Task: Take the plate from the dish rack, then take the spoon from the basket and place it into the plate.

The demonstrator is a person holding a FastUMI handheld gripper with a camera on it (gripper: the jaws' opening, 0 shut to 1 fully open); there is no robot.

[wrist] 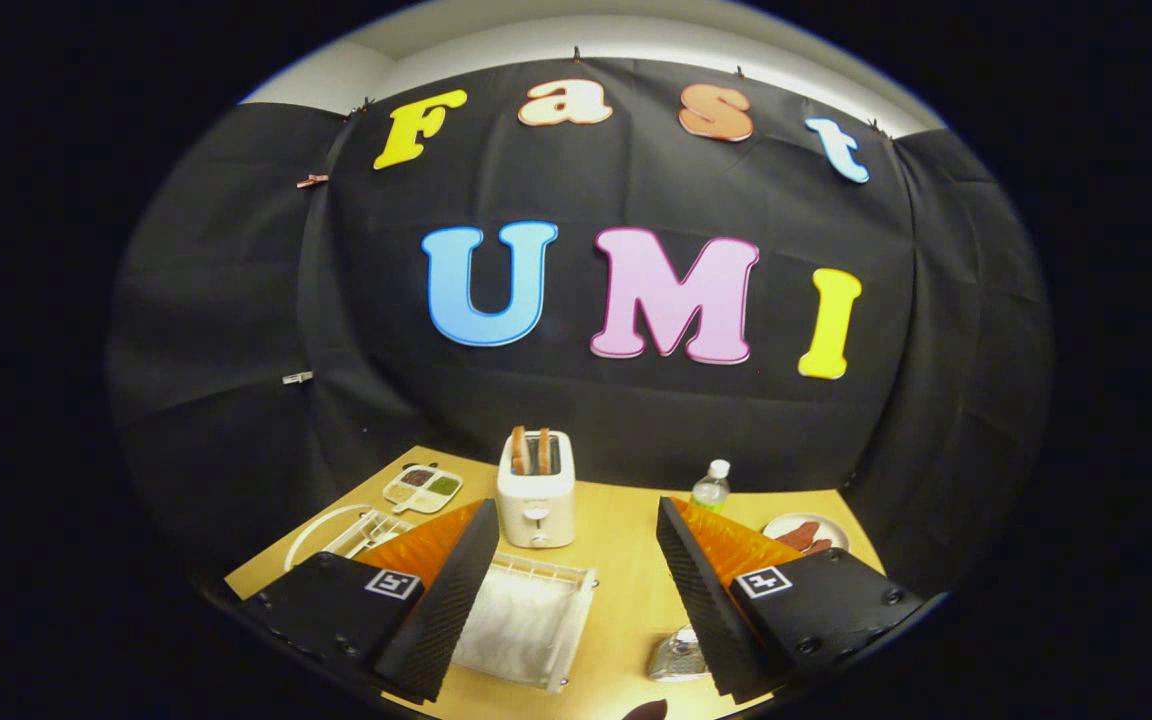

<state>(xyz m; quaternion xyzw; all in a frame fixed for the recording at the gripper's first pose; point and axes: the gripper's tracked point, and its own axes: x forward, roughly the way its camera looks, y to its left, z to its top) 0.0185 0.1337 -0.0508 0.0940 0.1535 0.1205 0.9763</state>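
Since the plate point(321, 527) stands on edge in the wire dish rack point(372, 530) beyond the left finger, approach w/ care & pinch its rim squarely, lifting straight up, I judge; gripper point(576, 590) is spread wide, holding nothing, w/ a white basket point(526, 620) between its fingers.

The gripper point(571, 590) is held high above the table, looking forward and slightly down along its two fingers. The jaws stand wide apart with a broad gap between them, and nothing is held or touched by either finger point(446, 610). Both fingers slant inward toward their tips, level with each other
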